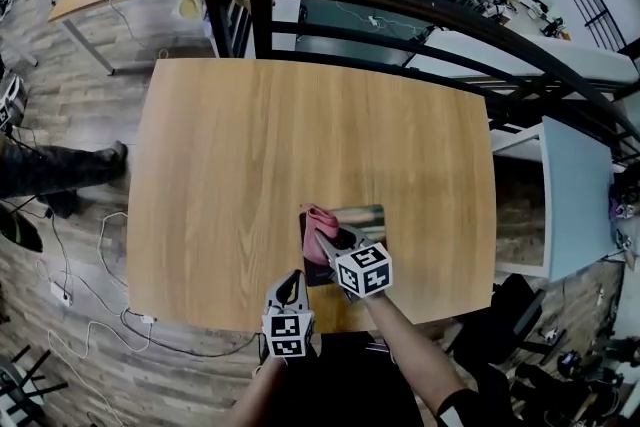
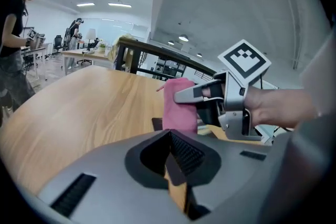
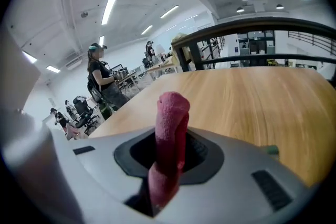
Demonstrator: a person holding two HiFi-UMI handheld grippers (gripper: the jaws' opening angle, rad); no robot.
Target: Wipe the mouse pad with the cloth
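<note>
Mouse pad (image 1: 365,220) lies at the near edge of the wooden surface (image 1: 250,145), slightly right of its middle, and nothing else rests on the wood around it. Off the surface's far left, a person's legs (image 1: 60,167) stretch across the floor, with loose cables (image 1: 100,315) trailing on the boards nearer to me. My left claw (image 2: 169,150) hovers at the near edge just left of the pad, its jaws drawn together with nothing between them, and its marker cube (image 1: 287,333) faces up at me. The pink cloth (image 1: 318,223) stands bunched over the pad's left part; I cannot tell whether it touches the pad. My right claw (image 1: 332,238) is clamped on that cloth, which rises in a thick fold out of its jaws, pointing toward the far left. Both forearms come in from below, the right one (image 1: 410,350) angled in from the right. A dark curved railing (image 1: 400,0) runs behind the surface's far edge.
</note>
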